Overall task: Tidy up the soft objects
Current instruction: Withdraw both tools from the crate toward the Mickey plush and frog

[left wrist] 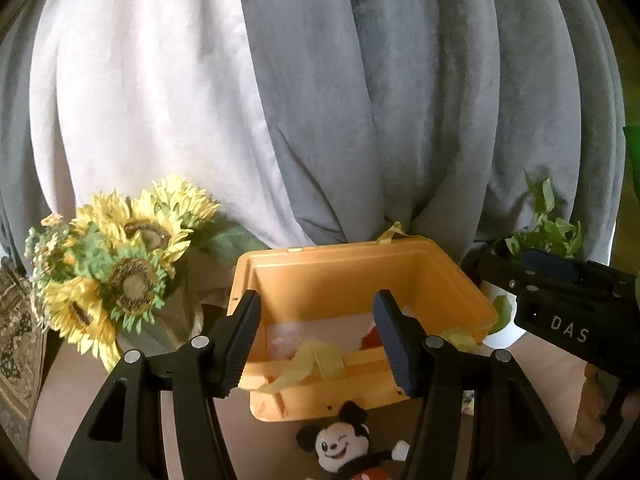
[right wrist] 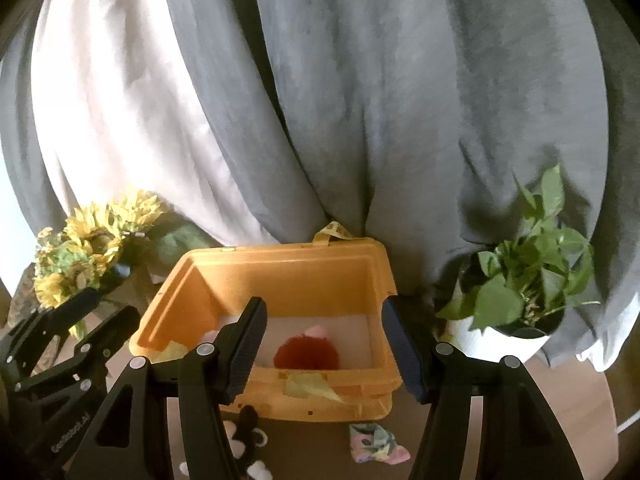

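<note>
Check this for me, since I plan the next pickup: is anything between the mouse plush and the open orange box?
Nothing visible. The mouse plush lies on the table just in front of the orange box, whose top is open. Both the left gripper and right gripper hang open and empty.

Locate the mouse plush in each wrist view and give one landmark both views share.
Left wrist: mouse plush at bottom centre, on the table in front of the bin, face in full view between the gripper's fingers.
Right wrist: mouse plush at bottom left of centre, mostly hidden behind the gripper's left finger; only black and white parts show.
Shared landmark: the orange bin, just behind the plush in both.
</note>
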Demonstrator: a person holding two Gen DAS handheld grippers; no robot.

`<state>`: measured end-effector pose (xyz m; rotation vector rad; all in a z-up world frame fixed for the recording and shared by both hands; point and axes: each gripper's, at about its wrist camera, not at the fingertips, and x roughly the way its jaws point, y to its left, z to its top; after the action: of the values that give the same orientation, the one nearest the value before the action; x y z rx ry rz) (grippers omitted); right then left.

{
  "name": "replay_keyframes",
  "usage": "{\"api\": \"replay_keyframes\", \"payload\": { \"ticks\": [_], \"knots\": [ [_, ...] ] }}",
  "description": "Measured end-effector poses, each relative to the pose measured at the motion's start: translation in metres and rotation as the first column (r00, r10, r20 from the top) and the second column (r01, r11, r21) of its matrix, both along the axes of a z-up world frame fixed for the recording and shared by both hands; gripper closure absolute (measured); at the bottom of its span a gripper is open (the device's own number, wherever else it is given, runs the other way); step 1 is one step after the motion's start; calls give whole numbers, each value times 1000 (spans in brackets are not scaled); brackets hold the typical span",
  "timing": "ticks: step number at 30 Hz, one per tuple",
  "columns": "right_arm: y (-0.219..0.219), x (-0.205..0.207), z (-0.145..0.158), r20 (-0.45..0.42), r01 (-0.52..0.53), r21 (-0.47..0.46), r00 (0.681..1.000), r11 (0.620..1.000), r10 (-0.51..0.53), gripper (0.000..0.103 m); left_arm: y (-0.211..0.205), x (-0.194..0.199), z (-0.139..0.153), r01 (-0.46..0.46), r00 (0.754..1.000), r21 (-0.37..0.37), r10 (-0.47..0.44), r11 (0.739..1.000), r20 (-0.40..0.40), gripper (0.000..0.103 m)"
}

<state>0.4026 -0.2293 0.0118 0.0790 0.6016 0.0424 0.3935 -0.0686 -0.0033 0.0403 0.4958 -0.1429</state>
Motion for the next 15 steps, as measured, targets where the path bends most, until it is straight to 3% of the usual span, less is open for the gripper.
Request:
{"api": "replay_keyframes", "payload": {
  "ticks": [15],
  "knots": [
    [-10, -50, -11, 13, -25, -2, 1000, 1000, 25, 42, -7, -52, -15, -57, 998, 3, 57, 998, -33, 42]
  ]
}}
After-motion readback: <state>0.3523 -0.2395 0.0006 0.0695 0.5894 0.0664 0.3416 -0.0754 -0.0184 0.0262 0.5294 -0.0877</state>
